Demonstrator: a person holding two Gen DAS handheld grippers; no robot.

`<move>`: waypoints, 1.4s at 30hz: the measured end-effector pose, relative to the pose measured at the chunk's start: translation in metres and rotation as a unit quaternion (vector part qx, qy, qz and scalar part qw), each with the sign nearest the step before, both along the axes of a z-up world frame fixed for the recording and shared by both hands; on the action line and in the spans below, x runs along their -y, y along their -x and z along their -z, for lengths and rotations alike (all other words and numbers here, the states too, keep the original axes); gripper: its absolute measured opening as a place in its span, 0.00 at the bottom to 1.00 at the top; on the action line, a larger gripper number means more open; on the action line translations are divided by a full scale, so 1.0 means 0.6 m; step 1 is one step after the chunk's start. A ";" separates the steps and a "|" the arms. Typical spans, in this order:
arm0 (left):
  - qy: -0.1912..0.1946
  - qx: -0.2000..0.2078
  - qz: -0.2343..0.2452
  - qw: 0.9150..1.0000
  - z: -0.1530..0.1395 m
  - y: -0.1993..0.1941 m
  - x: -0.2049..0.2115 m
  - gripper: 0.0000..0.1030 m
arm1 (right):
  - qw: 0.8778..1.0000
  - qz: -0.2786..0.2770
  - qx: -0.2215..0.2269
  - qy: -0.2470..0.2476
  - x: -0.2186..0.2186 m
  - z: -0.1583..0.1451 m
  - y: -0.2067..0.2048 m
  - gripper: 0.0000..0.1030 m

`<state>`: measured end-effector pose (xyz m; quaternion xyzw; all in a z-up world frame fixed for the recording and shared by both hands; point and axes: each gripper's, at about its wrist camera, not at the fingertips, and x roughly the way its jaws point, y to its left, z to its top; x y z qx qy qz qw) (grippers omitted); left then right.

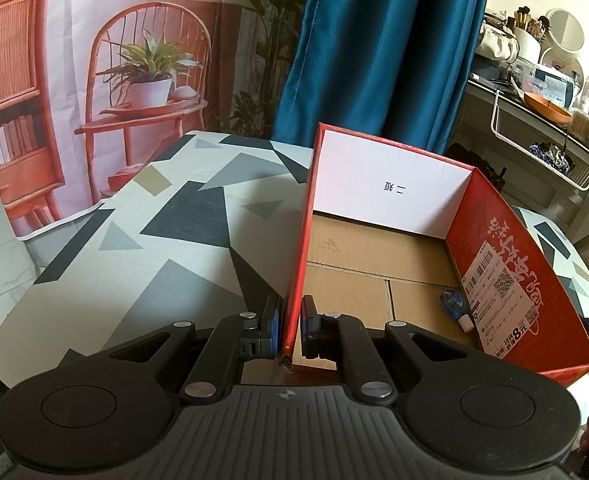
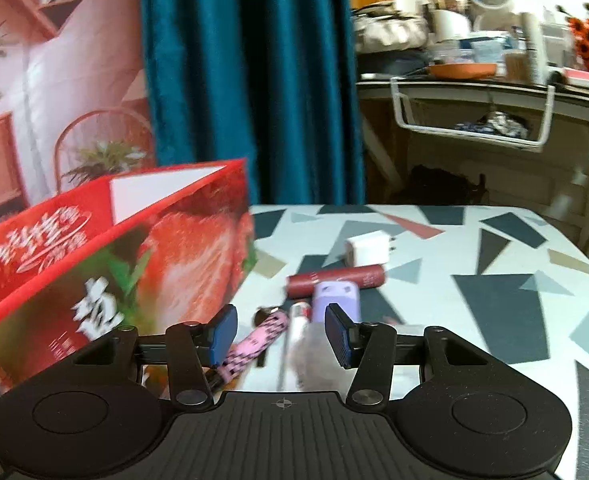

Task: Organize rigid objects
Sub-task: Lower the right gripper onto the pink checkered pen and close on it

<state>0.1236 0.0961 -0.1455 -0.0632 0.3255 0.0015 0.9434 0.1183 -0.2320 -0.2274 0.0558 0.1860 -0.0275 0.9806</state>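
Observation:
In the left wrist view my left gripper [image 1: 292, 312] is shut on the near end of the left wall of an open red cardboard box [image 1: 494, 248]; a small blue and white thing [image 1: 454, 306] lies on the box floor. From the right wrist view, that box [image 2: 134, 256] stands at the left. My right gripper [image 2: 280, 330] hangs open just above a cluster on the table, touching none of it: a pink checkered tube [image 2: 254, 338], a white tube [image 2: 299, 320], a purple case [image 2: 336, 294], a dark red tube [image 2: 334, 278] and a white charger [image 2: 368, 248].
The table [image 2: 494, 300] has a grey, black and white triangle-patterned cloth. A blue curtain [image 2: 250, 80] and a printed backdrop hang behind it. At the right stands a cluttered counter with a white wire basket [image 2: 470, 120].

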 end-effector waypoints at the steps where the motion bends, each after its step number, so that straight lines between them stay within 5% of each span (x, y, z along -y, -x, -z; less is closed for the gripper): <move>1: 0.001 0.000 0.000 1.000 0.000 0.000 0.000 0.11 | 1.000 -0.007 -0.005 0.007 -0.007 0.003 -0.002 0.43; 7: 0.001 0.001 0.000 1.000 -0.001 0.000 0.001 0.11 | 0.999 -0.030 -0.021 0.017 -0.030 0.011 -0.011 0.31; 19: -0.004 0.001 0.000 1.000 0.001 0.001 0.003 0.11 | 0.995 -0.023 -0.073 -0.065 -0.019 0.027 -0.083 0.31; 28: -0.003 0.002 0.000 1.000 0.001 0.001 0.003 0.11 | 0.995 -0.023 -0.099 0.012 -0.044 0.042 -0.084 0.14; 42: -0.002 0.002 -0.001 1.000 0.002 0.002 0.003 0.11 | 0.995 -0.018 -0.090 0.030 -0.044 0.046 -0.077 0.16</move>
